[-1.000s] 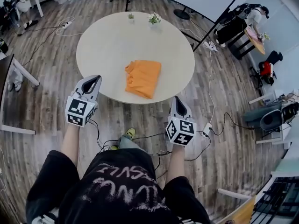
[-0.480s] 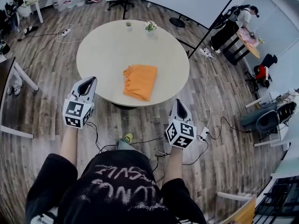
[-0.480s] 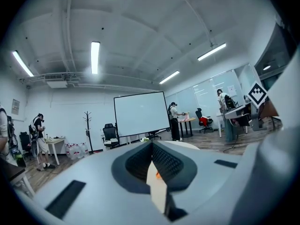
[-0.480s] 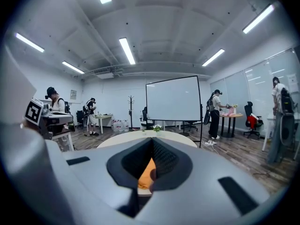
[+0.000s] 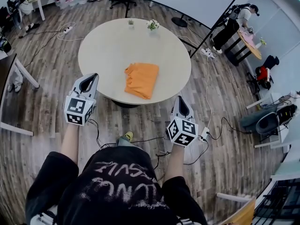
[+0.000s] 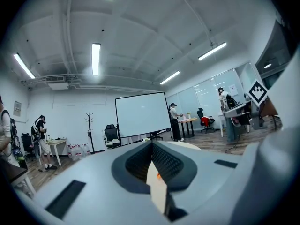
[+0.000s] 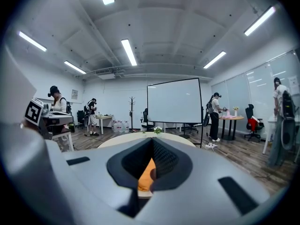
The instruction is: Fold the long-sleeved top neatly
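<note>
Plainly: round table (image 5: 105,41) filled upper middle of head view; its base mostly hidden under tabletop. Long-sleeved top (image 5: 140,78), orange, lay folded in compact rectangle near table's near edge; sleeves hidden inside folds. Left gripper (image 5: 90,77) and right gripper (image 5: 180,101) hung off table's near edge, apart from top; both jaws clenched together, gripping nothing. Gripper views showed top only as orange sliver past jaws. Two small potted plants (image 5: 153,24) stood at far edge.

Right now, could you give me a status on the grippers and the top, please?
Shut and empty: left gripper, right gripper, short of the table. Folded orange top lies on it. Nothing in between.
</note>
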